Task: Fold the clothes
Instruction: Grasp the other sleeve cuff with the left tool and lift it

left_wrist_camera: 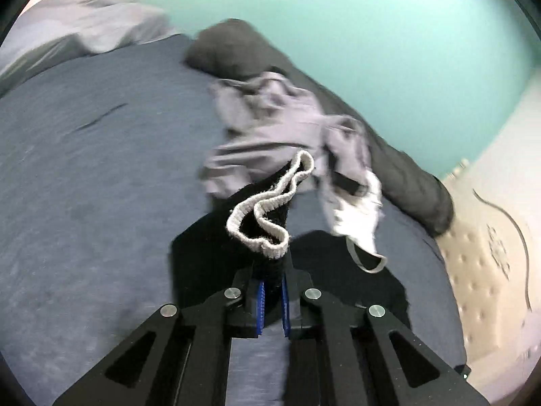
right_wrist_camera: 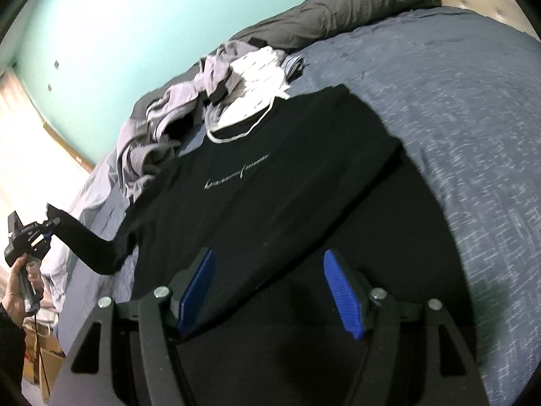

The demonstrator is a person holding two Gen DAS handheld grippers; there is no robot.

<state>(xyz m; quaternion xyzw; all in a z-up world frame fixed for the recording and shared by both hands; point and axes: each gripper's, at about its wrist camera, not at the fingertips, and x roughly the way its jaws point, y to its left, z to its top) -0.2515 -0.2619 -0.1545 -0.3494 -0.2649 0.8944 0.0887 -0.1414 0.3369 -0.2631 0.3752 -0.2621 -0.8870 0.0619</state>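
Note:
A black T-shirt (right_wrist_camera: 277,182) with a white collar trim and a small chest logo lies spread on the blue bedspread (right_wrist_camera: 466,108). My left gripper (left_wrist_camera: 272,291) is shut on the shirt's black sleeve with a white ribbed cuff (left_wrist_camera: 267,209) and holds it lifted off the bed. It also shows in the right wrist view (right_wrist_camera: 47,228), far left, with the sleeve stretched out from the shirt. My right gripper (right_wrist_camera: 270,291) is open, its blue pads wide apart just above the shirt's lower part, holding nothing.
A crumpled pile of grey and white clothes (right_wrist_camera: 216,77) lies beyond the shirt's collar, also in the left wrist view (left_wrist_camera: 287,135). A dark grey pillow or rolled blanket (right_wrist_camera: 341,3) runs along the turquoise wall. Bare quilted mattress (left_wrist_camera: 490,270) shows at the bed's edge.

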